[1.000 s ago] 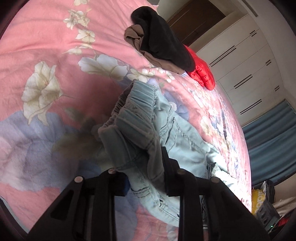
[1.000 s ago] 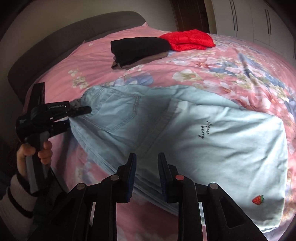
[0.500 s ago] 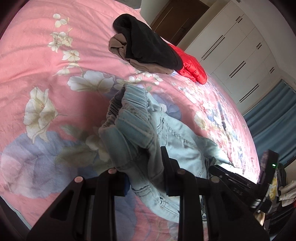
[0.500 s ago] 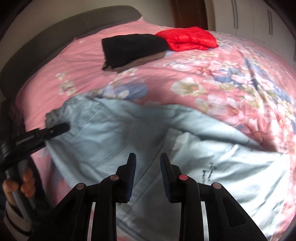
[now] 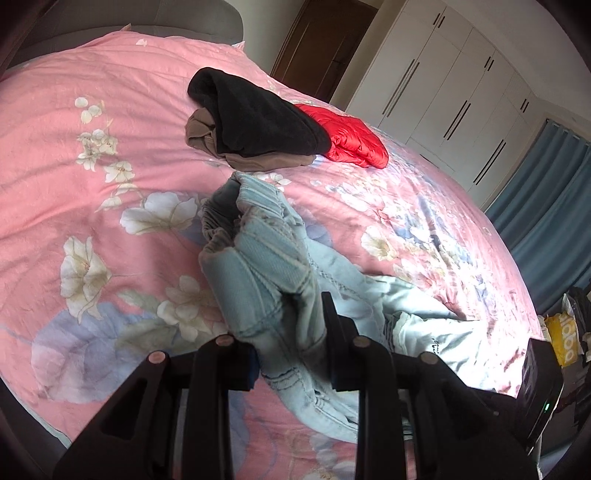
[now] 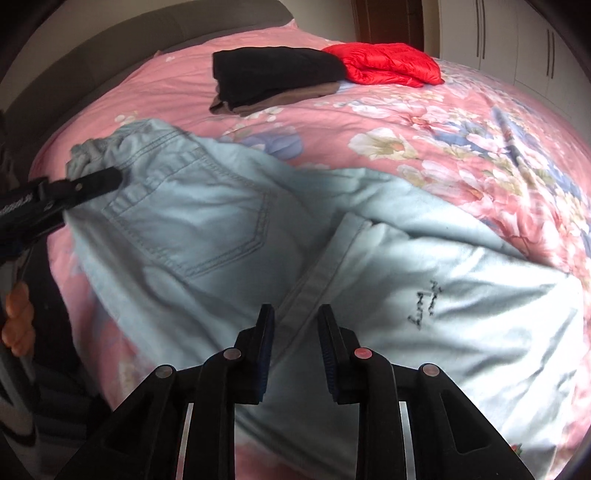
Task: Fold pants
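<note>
Black hand-held gripper (image 6: pixel 295 328) with blue pads (image 6: pixel 266 343), copper-coloured rivets

A home bedroom; a wide bed (image 5: pixel 110 155) under a pink floral quilt fills the near ground, its grey padded headboard (image 6: pixel 155 33) at the far end; white built-in wardrobes (image 5: pixel 454 96) line the far right wall beside a dark wooden door (image 5: pixel 317 40); blue curtains (image 5: pixel 546 206) hang at right.

Left gripper (image 5: pixel 291 332): jaws clamped on bunched waistband of light-blue jeans (image 5: pixel 266 266), fingers pointing 12 o'clock. Seen from right wrist camera at 9 o'clock, bare fingers (image 6: pixel 16 321) of holding hand at frame edge. Right gripper (image 6: pixel 295 332): jaws parted, nothing between pads, low over jeans, pointing 12 o'clock.
</note>
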Available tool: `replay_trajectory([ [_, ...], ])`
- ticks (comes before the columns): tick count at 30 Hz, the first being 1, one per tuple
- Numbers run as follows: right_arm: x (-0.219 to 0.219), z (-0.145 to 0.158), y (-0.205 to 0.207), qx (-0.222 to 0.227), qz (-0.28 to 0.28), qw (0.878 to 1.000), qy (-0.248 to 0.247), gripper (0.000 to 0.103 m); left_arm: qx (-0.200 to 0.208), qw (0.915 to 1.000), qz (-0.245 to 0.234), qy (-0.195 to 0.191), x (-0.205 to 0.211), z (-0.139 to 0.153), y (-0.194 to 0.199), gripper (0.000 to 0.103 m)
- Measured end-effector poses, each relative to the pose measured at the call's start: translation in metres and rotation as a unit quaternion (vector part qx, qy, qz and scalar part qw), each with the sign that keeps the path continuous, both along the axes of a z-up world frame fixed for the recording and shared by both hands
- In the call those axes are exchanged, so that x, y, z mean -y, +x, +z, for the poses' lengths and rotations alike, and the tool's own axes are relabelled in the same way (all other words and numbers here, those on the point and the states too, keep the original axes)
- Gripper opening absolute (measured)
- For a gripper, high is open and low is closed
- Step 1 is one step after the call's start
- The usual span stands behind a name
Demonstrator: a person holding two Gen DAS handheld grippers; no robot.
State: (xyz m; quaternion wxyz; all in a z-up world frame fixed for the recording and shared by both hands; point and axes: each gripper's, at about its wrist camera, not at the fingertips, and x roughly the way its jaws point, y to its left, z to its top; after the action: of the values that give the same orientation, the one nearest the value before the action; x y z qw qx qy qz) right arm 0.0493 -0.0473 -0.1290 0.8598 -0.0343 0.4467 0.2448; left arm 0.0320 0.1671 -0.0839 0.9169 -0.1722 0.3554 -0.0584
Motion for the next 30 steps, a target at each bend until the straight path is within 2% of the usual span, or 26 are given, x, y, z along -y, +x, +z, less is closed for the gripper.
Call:
replay_trajectory([
  [3, -0.017, -0.009, -0.022, 0.011, 0.038, 0.999, -0.035, 0.027, 0.001, 0.9999, -0.011, 0.001, 0.010, 0.006, -0.001, 0.027],
  [5, -0.024, -0.019, -0.028, 0.028, 0.043, 0.997, -0.062, 0.027, 0.009, 0.9997, -0.016, 0.018, 0.019, 0.012, -0.005, 0.027],
  [7, -0.024, -0.019, -0.028, 0.026, 0.039, 0.997, -0.059, 0.028, 0.021, 0.9992, -0.024, 0.023, 0.025, 0.020, -0.009, 0.027],
  [11, -0.003, -0.004, -0.030, 0.007, 0.028, 1.000, 0.010, 0.028, 0.037, 0.9980, -0.043, 0.027, 0.038, 0.033, -0.016, 0.027],
  [15, 0.028, 0.002, -0.030, -0.007, -0.012, 0.998, 0.067, 0.029, 0.052, 0.9968, -0.056, 0.023, 0.055, 0.043, -0.022, 0.027],
  [18, 0.051, 0.000, -0.028, -0.017, -0.049, 0.995, 0.086, 0.035, 0.059, 0.9953, -0.073, 0.026, 0.072, 0.050, -0.024, 0.026],
  [20, 0.065, -0.001, -0.028, -0.024, -0.067, 0.992, 0.102, 0.036, 0.062, 0.9940, -0.086, 0.026, 0.082, 0.054, -0.025, 0.026],
  [23, 0.086, -0.001, -0.027, -0.035, -0.090, 0.985, 0.141, 0.039, 0.066, 0.9915, -0.108, 0.030, 0.102, 0.059, -0.027, 0.026],
  [25, 0.101, -0.001, -0.026, -0.042, -0.108, 0.979, 0.170, 0.046, 0.066, 0.9893, -0.125, 0.035, 0.117, 0.060, -0.028, 0.026],
  [30, 0.134, -0.008, -0.026, -0.064, -0.141, 0.957, 0.243, 0.049, 0.063, 0.9829, -0.165, 0.052, 0.154, 0.056, -0.028, 0.026],
])
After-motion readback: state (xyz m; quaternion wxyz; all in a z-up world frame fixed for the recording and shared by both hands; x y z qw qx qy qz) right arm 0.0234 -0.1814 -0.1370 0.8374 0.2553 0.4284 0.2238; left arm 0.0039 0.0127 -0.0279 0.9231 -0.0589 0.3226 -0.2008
